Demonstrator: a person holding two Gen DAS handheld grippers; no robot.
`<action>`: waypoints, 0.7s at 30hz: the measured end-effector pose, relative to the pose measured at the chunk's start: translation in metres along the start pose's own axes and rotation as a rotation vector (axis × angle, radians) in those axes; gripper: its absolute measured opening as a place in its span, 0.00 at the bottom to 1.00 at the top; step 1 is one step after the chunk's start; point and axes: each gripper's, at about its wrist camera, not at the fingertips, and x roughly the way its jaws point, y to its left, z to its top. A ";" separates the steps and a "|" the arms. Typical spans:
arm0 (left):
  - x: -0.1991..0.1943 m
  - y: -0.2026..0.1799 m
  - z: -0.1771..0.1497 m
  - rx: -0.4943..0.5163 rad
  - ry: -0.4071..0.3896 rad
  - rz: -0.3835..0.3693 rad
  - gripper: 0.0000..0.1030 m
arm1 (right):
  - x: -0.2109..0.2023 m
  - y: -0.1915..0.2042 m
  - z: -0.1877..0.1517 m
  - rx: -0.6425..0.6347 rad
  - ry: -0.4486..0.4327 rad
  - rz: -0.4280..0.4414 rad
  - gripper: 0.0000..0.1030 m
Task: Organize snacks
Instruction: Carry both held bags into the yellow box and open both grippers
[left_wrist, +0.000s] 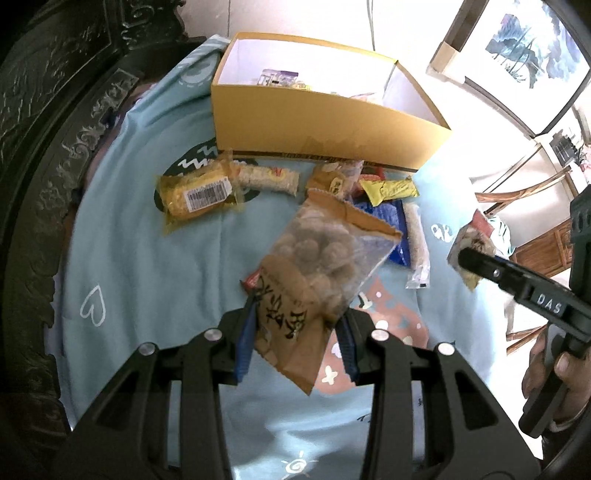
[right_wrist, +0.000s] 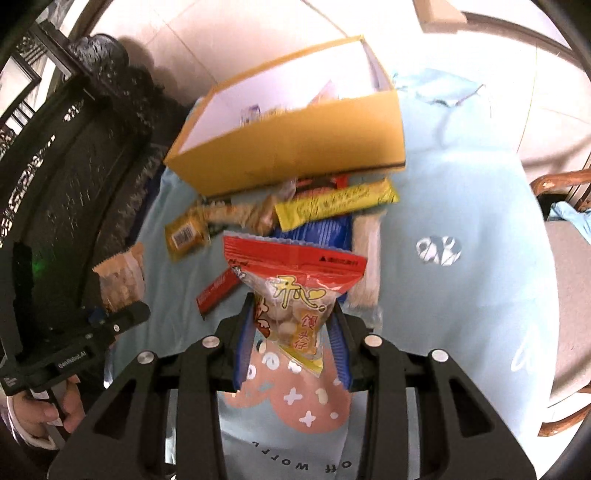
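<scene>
My left gripper (left_wrist: 297, 325) is shut on a brown bag of round snacks (left_wrist: 317, 266) and holds it above the light blue cloth (left_wrist: 147, 266). My right gripper (right_wrist: 293, 332) is shut on a red-topped clear bag of small biscuits (right_wrist: 295, 284), also lifted above the cloth. A yellow cardboard box (left_wrist: 325, 125) with white inside walls stands at the far side, also in the right wrist view (right_wrist: 295, 147), with a few snacks inside. Loose snacks lie in front of it: a yellow barcoded pack (left_wrist: 199, 195), a yellow bar (right_wrist: 332, 205), a blue pack (right_wrist: 317, 232).
A dark carved wooden frame (left_wrist: 48, 147) borders the left side. A wooden chair (right_wrist: 565, 258) stands to the right of the cloth. Framed pictures (left_wrist: 524, 55) lean on the far right. A small red bar (right_wrist: 218, 291) lies on the cloth near my right gripper.
</scene>
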 end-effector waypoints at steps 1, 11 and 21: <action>-0.001 -0.001 0.001 0.003 -0.002 0.001 0.37 | -0.002 -0.001 0.002 0.000 -0.008 0.001 0.36; -0.014 -0.003 0.029 0.006 -0.052 -0.028 0.37 | -0.016 -0.011 0.025 0.009 -0.065 0.003 0.36; -0.011 0.002 0.065 -0.009 -0.076 -0.037 0.38 | -0.026 -0.022 0.052 0.027 -0.117 -0.001 0.36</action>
